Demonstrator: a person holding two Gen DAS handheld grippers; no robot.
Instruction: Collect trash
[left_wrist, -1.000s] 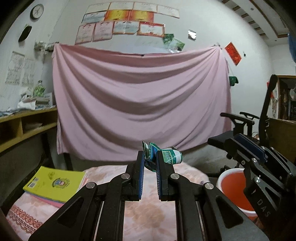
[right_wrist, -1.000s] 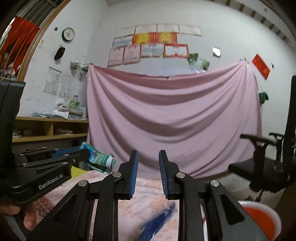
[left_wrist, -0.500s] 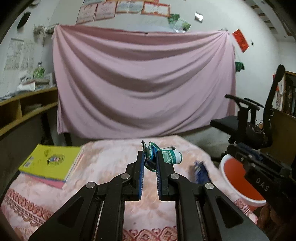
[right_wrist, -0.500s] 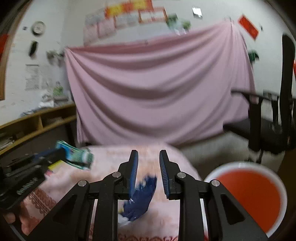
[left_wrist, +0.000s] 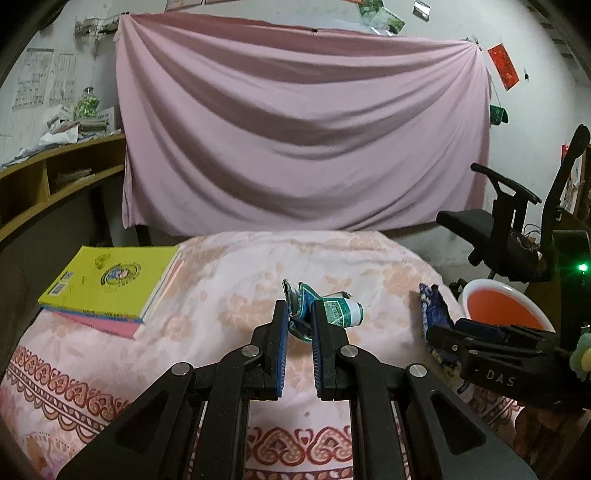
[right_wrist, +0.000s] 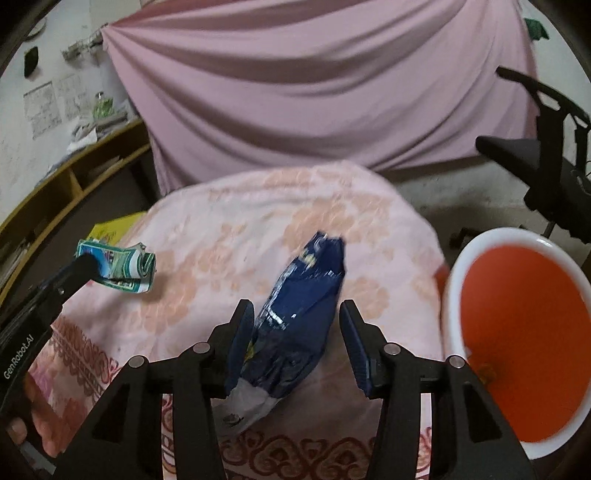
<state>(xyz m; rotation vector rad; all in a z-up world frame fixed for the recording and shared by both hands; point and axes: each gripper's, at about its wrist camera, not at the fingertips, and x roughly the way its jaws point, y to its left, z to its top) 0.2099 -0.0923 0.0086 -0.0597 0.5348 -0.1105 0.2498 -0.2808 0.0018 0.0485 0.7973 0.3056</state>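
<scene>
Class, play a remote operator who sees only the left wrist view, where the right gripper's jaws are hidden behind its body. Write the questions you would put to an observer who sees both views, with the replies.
Operator: Is the right gripper open?
Observer: Its jaws are opening; the right gripper straddles the blue wrapper lying on the pink cloth, its pads not pressing it.
Operator: Anything in the orange bin?
Observer: The orange bin shows a small scrap near its bottom.
Operator: How does my load look from there?
Observer: The left gripper pinches the crumpled green packet by one end, clear of the cloth.
</scene>
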